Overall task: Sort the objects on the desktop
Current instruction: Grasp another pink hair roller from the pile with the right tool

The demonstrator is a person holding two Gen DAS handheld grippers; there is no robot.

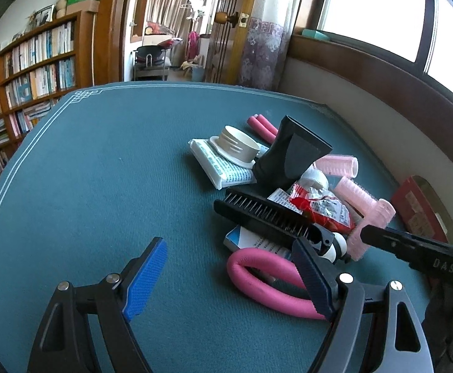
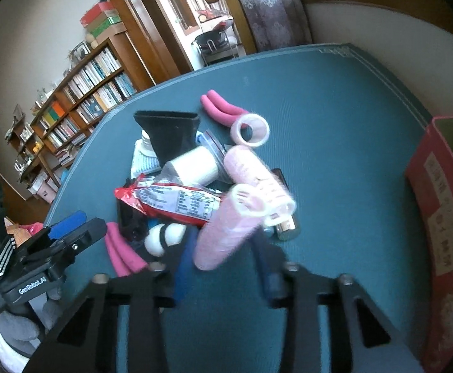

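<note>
The right gripper (image 2: 223,267) has its jaws pinching a pale pink hair roller (image 2: 226,233) at the six o'clock edge of the clutter pile on the teal worktop (image 2: 335,124). The left gripper (image 1: 226,279) has its jaws spread over bare cloth, a bent pink foam rod (image 1: 257,279) at its three o'clock

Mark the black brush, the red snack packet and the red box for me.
black brush (image 1: 263,216): left wrist view, on its bristle row.
red snack packet (image 2: 176,202): right wrist view, on its printed label.
red box (image 2: 441,217): right wrist view, on its side wall.
</note>
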